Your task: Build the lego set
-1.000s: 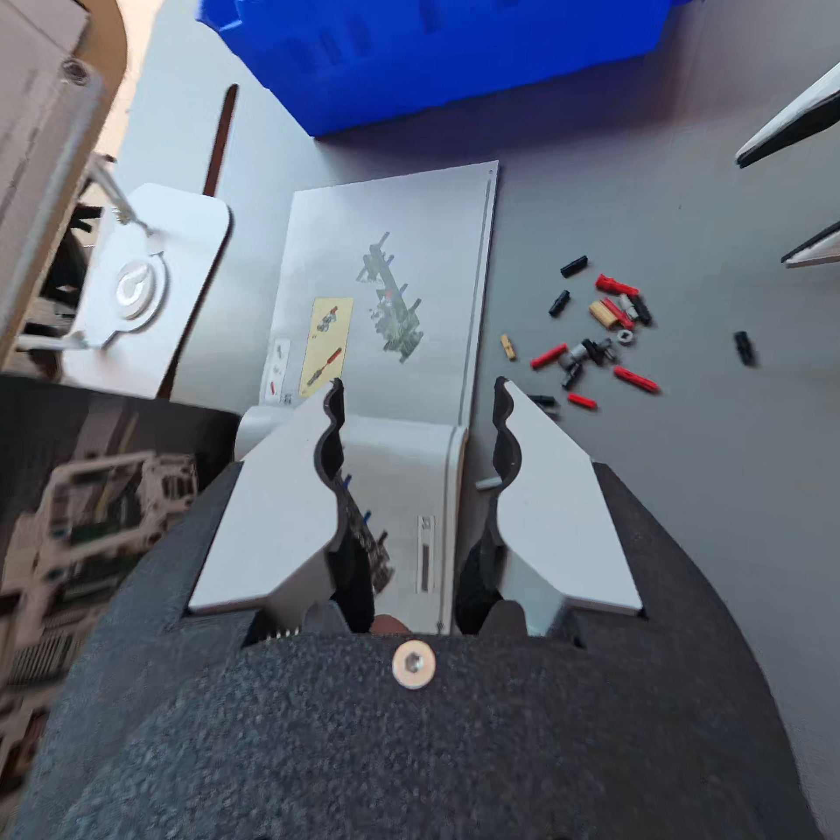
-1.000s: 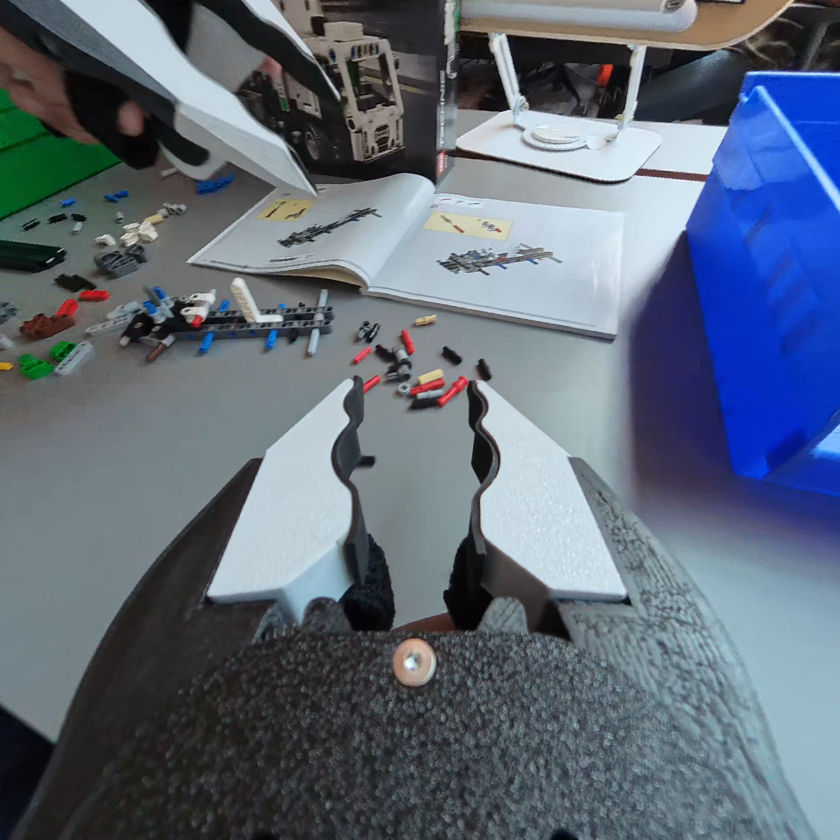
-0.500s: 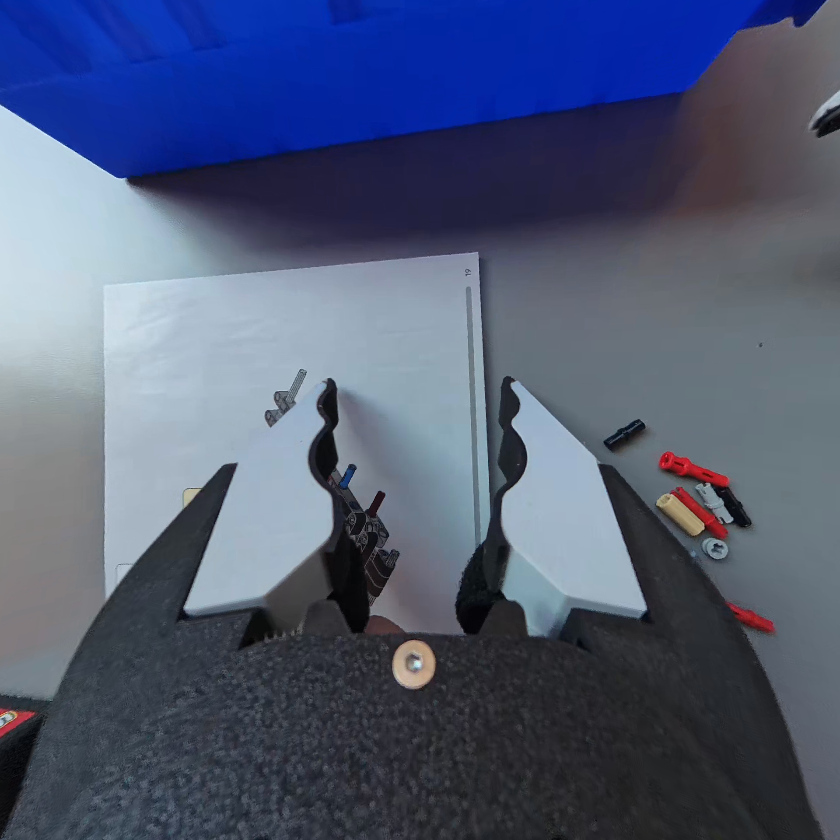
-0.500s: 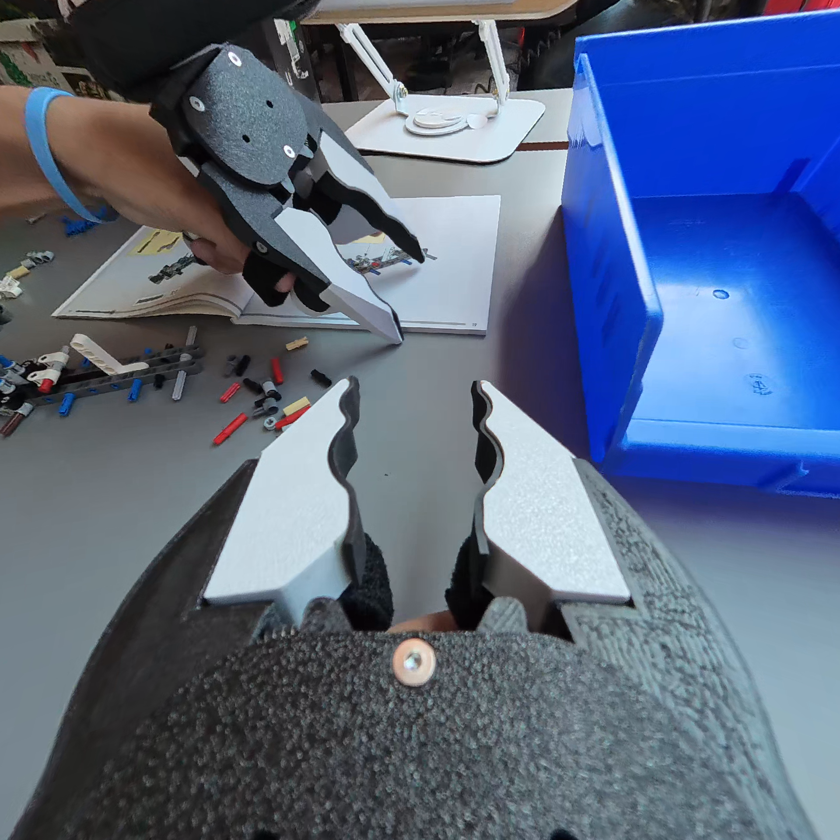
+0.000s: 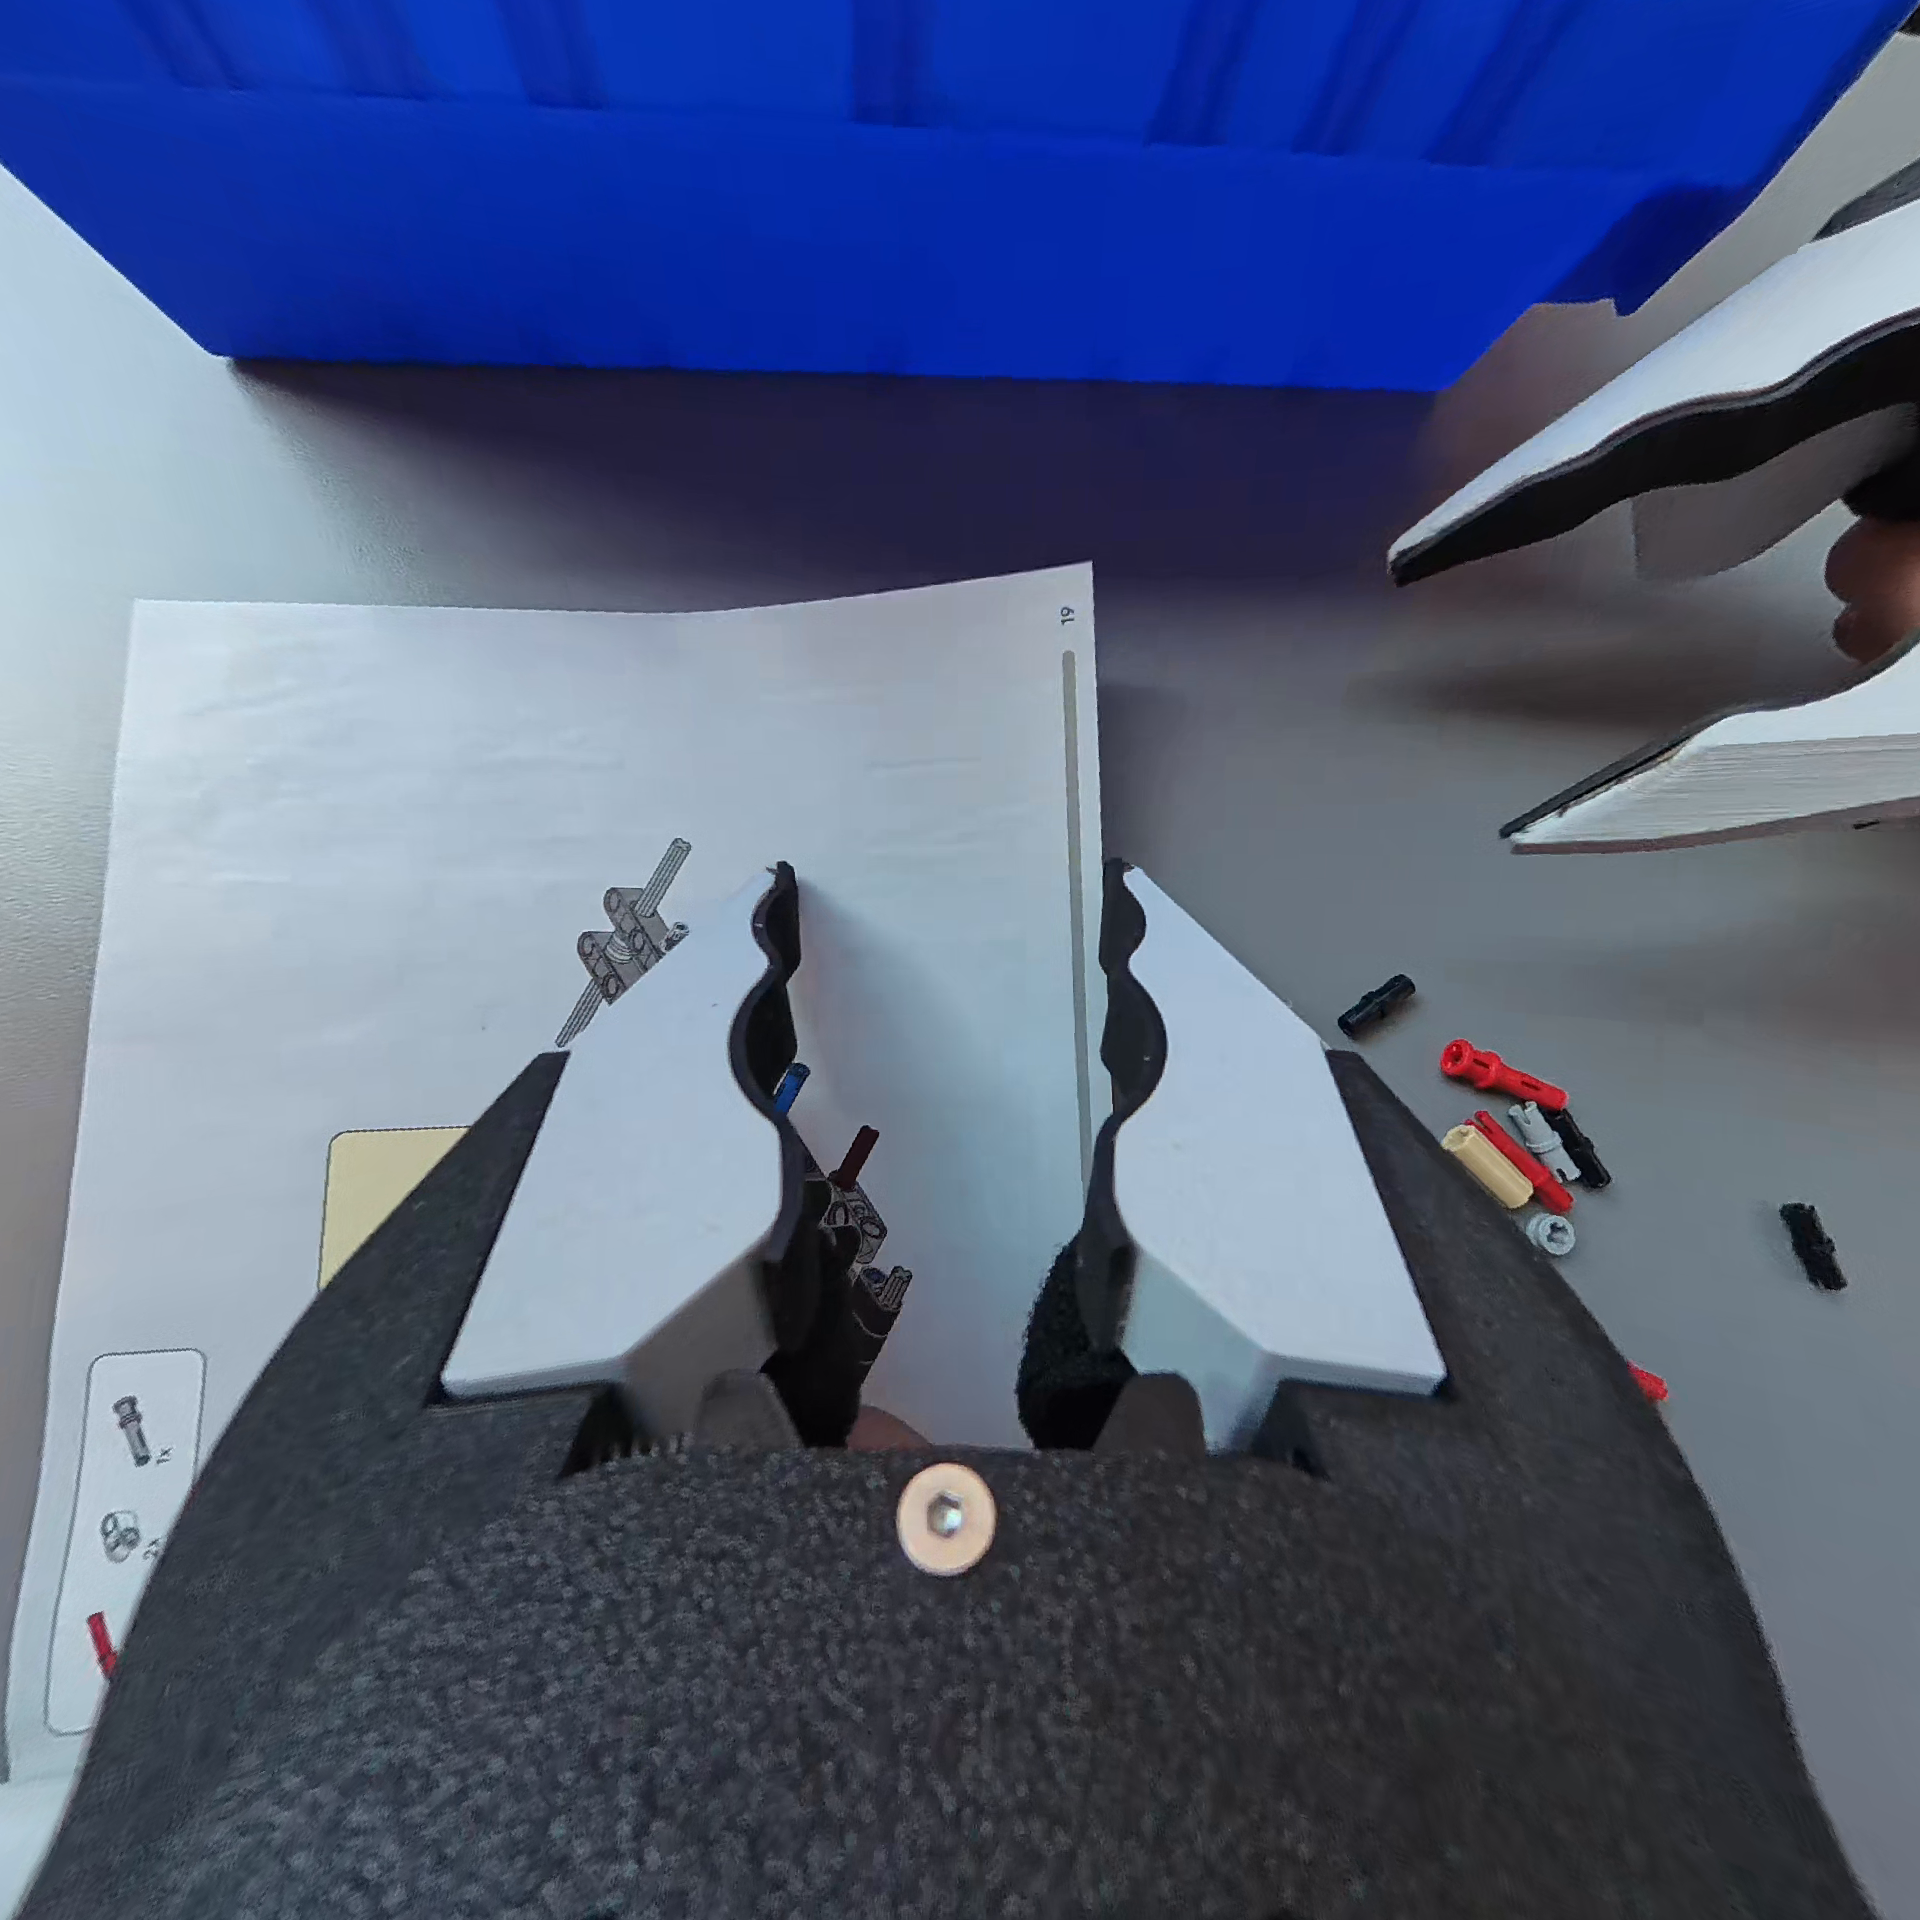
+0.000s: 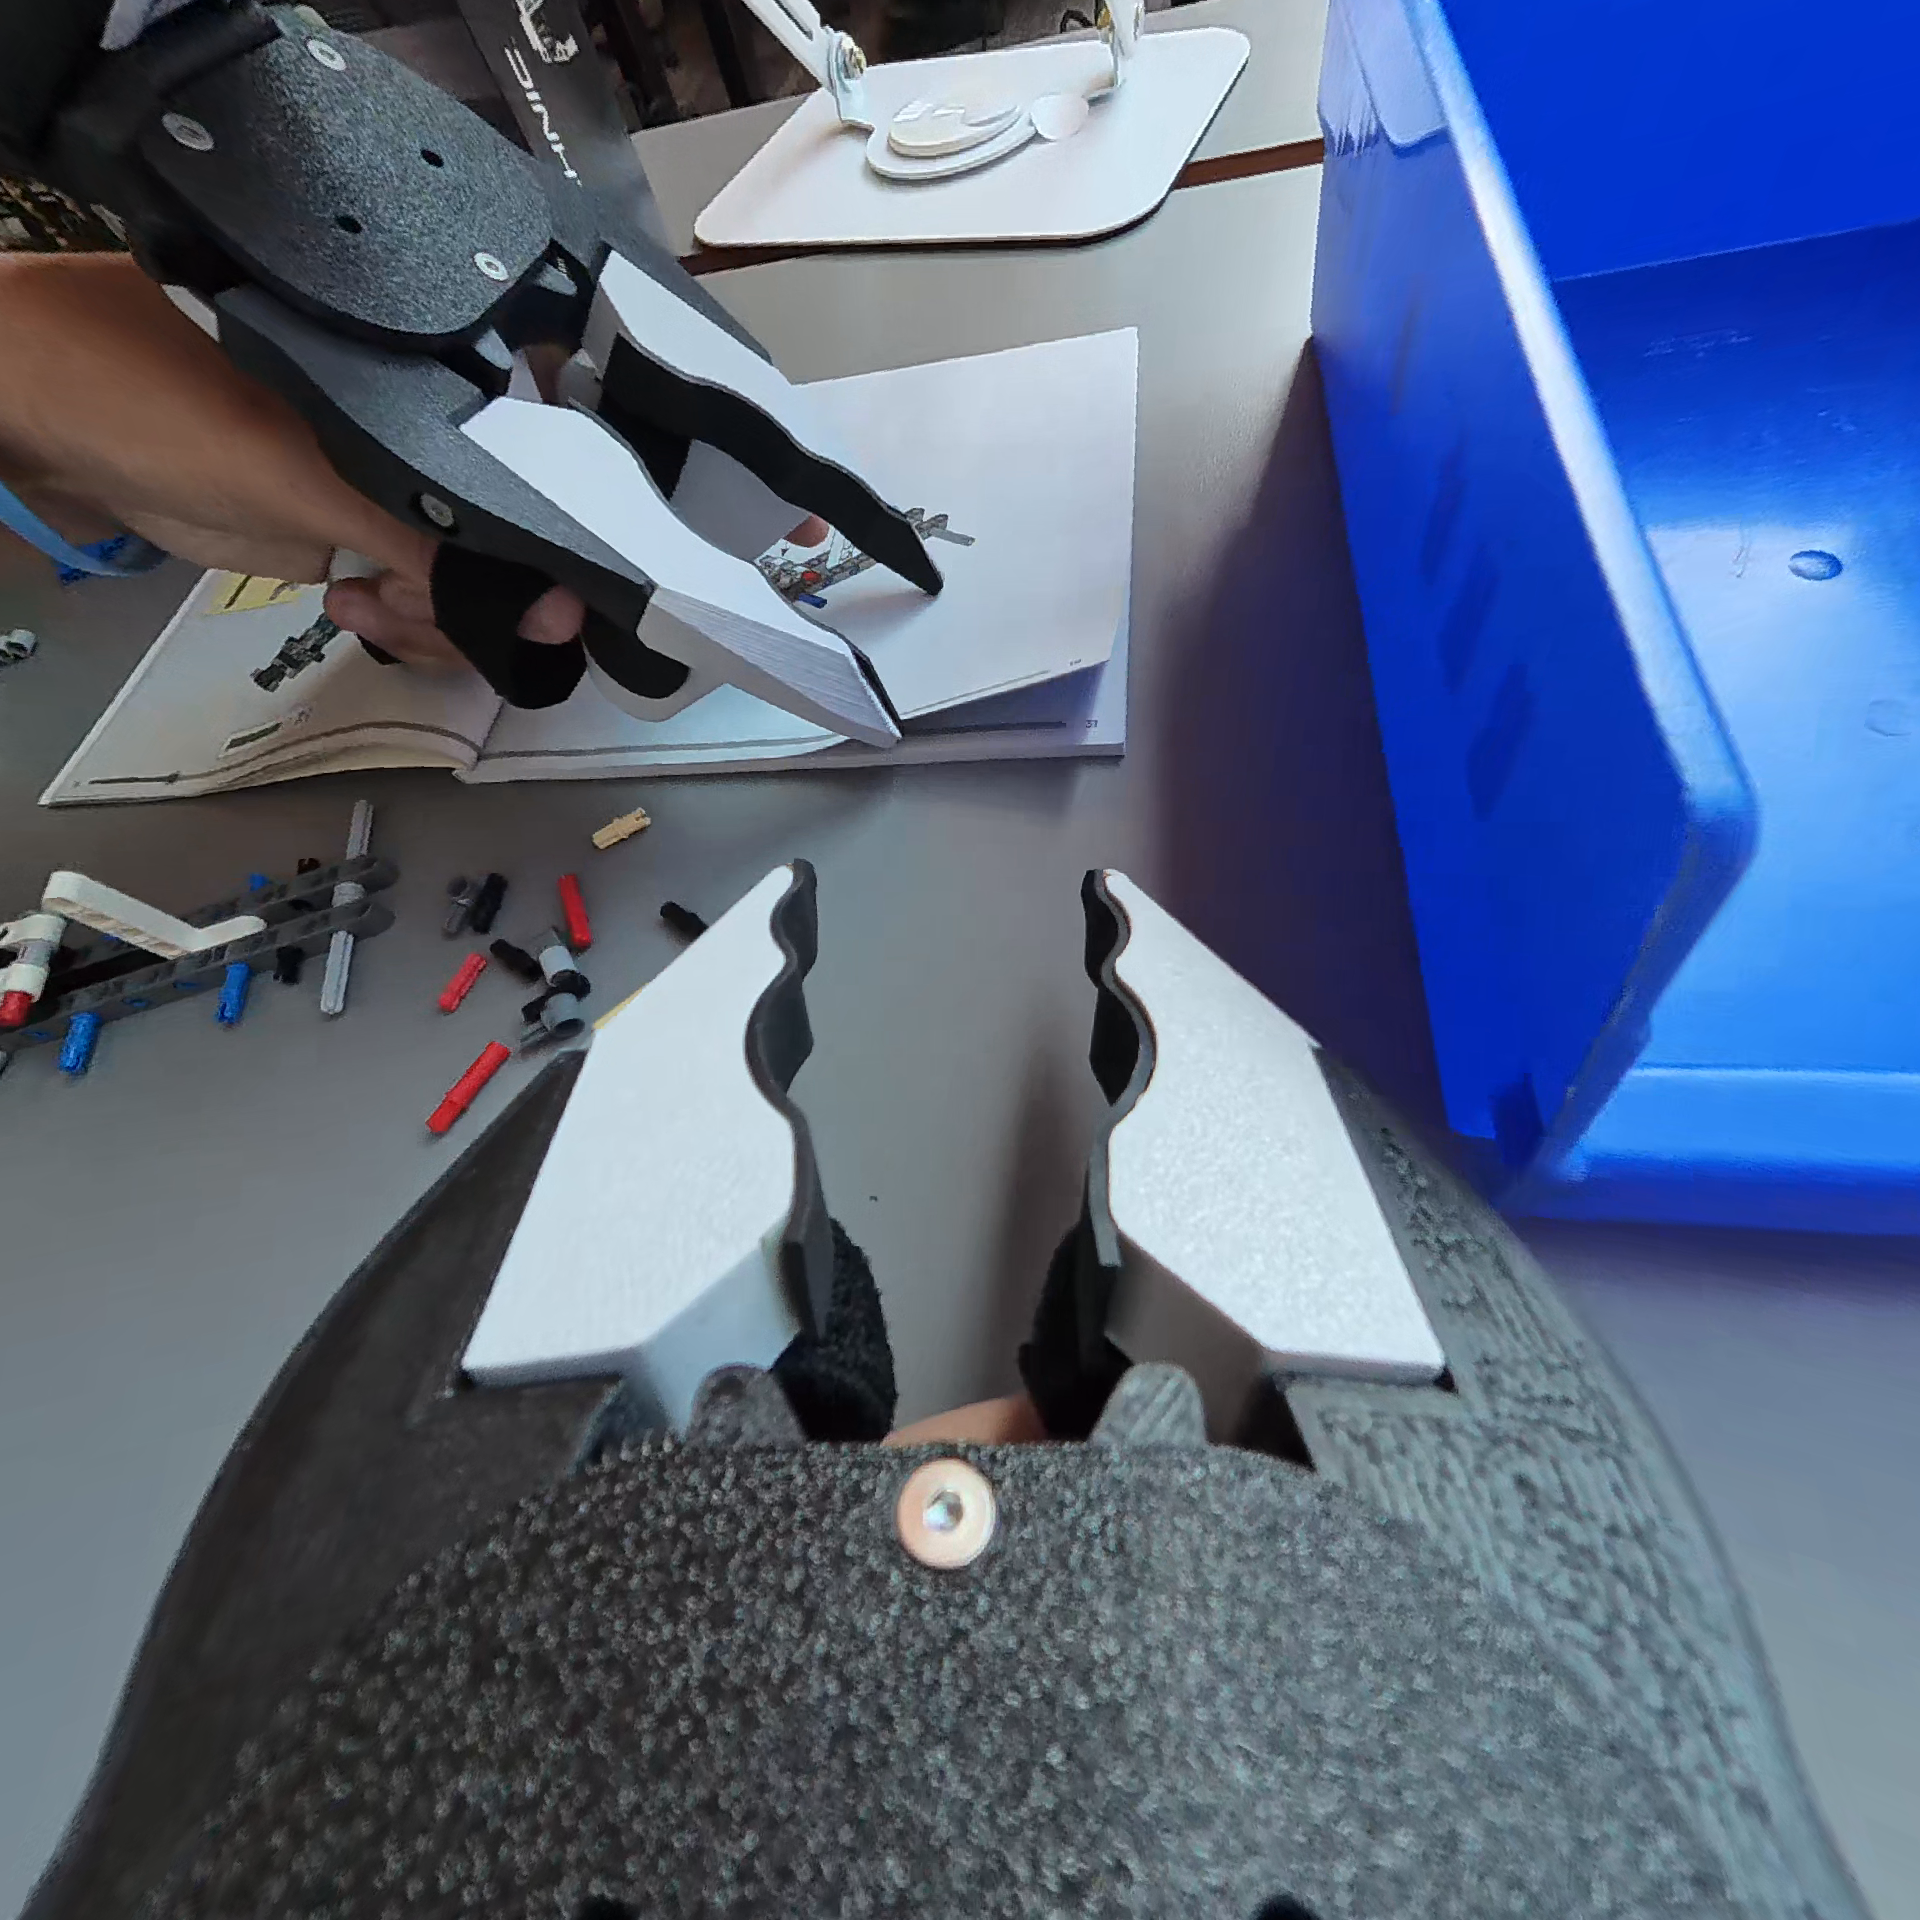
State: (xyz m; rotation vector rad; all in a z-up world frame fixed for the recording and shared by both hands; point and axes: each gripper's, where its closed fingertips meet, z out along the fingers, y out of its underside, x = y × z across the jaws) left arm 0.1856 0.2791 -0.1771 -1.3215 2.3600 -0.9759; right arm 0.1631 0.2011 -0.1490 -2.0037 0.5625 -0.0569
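On the grey tabletop [image 6: 935,1039]: one open instruction booklet of white printed pages [image 5: 623,748], lying flat beside a large blue plastic bin [image 6: 1558,623].

Left gripper [image 5: 945,873] (black body, white fingers with dark wavy pads): jaws spread wide over the booklet's right-hand page, nothing between them. Seen from the right wrist view, its lower fingertip [image 6: 862,707] sits at the page's near edge, where the top sheet is lifted slightly off the pages beneath; whether it touches the paper cannot be told.

Right gripper [image 6: 945,883]: jaws likewise apart and bare, hovering above bare table between the booklet and the bin.

Loose small parts: a scatter of red, black, grey and tan plastic pins [image 6: 520,966] just left of the right gripper; a long dark grey beam assembly with blue pins [image 6: 187,956] farther left.

Behind the booklet: white flat stand base [image 6: 977,156], and a dark printed carton [image 6: 561,125].
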